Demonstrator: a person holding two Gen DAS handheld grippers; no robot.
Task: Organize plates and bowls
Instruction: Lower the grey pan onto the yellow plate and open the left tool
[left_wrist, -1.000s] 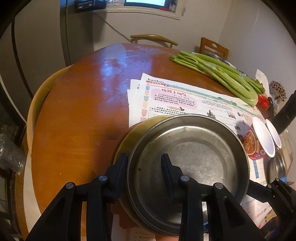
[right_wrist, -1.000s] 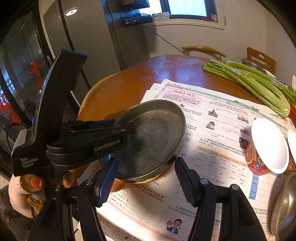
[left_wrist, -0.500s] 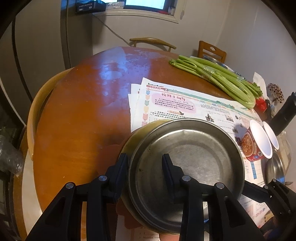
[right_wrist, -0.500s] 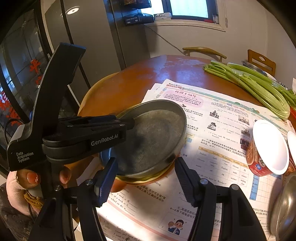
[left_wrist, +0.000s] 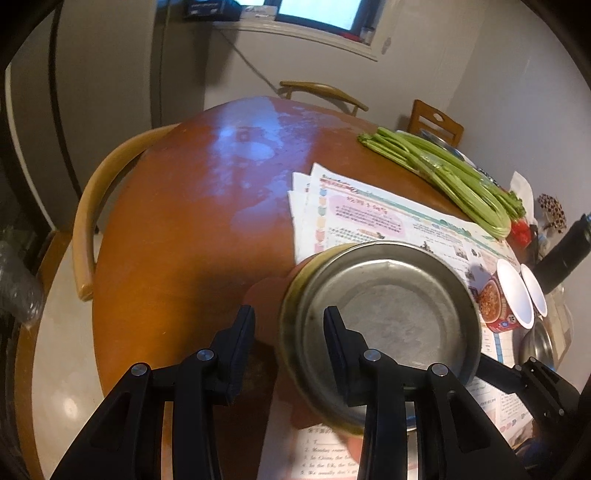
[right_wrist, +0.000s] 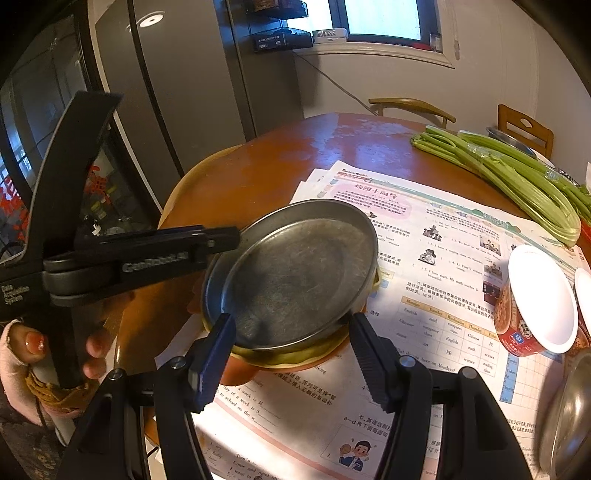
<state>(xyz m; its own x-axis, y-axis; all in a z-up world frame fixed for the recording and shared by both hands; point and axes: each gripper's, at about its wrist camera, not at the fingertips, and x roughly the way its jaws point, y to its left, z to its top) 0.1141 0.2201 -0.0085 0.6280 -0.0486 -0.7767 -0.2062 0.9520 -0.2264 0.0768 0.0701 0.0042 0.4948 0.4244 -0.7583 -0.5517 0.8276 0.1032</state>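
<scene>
- The steel plate sits tilted on a yellow-rimmed dish, which rests on a red-brown dish, at the table's 7 o'clock side in the right wrist view
- The stack straddles the near-left corner of the printed sheets; its left half hangs over bare wood
- The left gripper has its jaws spread around the plate's near-left rim: the right finger lies inside the plate, the left finger stands clear of the rim with a gap, so nothing is clamped
- In the right wrist view that gripper's finger comes in from 9 o'clock and its tip meets the plate's rim, with the person's hand on the handle below
- The right gripper hovers at the stack's 6 o'clock edge, jaws apart and holding nothing
- Bare tabletop runs from the stack towards 10 to 12 o'clock, up to the curved chair back
- At 3 o'clock stand two lidded cups, near the plate's rim; a second steel bowl sits at 4 o'clock
- Celery lies along the far edge at 1 to 2 o'clock, well apart
</scene>
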